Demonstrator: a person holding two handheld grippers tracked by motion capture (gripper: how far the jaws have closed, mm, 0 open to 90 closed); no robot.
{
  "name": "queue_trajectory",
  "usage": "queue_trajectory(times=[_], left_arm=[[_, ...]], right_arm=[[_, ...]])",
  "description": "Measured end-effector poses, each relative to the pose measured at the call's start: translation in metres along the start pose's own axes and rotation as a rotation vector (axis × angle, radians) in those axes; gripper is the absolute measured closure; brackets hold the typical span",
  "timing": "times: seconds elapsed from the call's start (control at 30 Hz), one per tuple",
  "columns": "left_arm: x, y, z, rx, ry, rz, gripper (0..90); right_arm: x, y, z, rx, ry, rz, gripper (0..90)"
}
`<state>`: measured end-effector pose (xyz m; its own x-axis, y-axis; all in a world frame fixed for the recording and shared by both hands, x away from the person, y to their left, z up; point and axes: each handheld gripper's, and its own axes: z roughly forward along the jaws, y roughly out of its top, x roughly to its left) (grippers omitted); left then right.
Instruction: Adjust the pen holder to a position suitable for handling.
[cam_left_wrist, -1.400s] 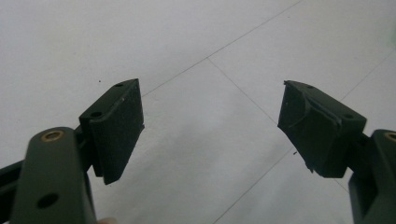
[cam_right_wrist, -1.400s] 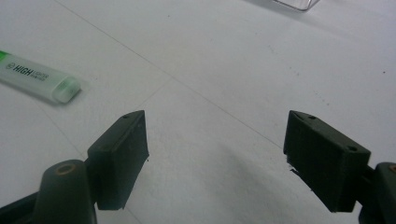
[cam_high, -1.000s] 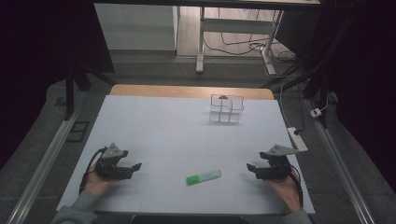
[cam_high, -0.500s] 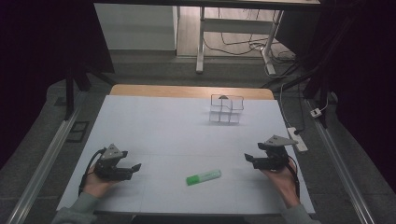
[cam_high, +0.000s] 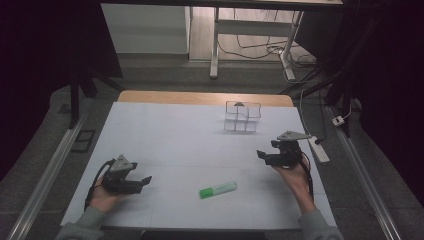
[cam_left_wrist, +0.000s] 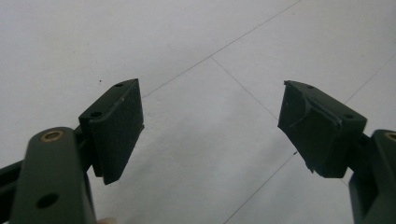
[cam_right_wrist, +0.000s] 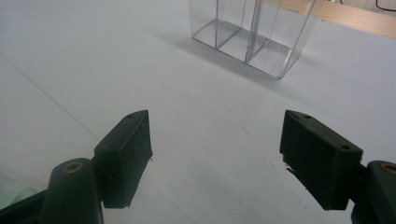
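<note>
Sleeves and hands entered at the bottom edge of the high view, each hand wrapped around a black gripper topped with a grey three-cornered plate. At lower left the left gripper sat low over the table, a flat, matte, pale sheet crossed by thin straight seam lines; in its own view the left gripper had its blocky, dull black jaws spread wide with nothing between them, bare tabletop below. Just right of it, near the bottom centre of the high view, a green marker lay flat on the table, a short rounded stick with a darker green end at left and a paler body, slightly tilted, apart from both grippers. At right centre the right gripper was held up off the table, pointing toward frame left. In the right gripper view the right gripper likewise stood spread and empty. Beyond it, at the top of that view, stood a clear plastic organizer with thin upright dividers, resting on the table near a wooden strip along the far edge.
</note>
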<state>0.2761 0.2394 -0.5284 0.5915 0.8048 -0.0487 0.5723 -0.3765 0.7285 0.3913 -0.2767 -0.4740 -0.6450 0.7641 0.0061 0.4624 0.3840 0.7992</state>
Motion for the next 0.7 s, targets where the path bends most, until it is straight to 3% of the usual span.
queue_trajectory(times=[0.7], left_arm=[[-0.001,-0.002,-0.001,-0.002,0.0,0.009,22.3]], right_arm=[[-0.03,0.023,0.023,0.002,-0.072,0.038,28.6]])
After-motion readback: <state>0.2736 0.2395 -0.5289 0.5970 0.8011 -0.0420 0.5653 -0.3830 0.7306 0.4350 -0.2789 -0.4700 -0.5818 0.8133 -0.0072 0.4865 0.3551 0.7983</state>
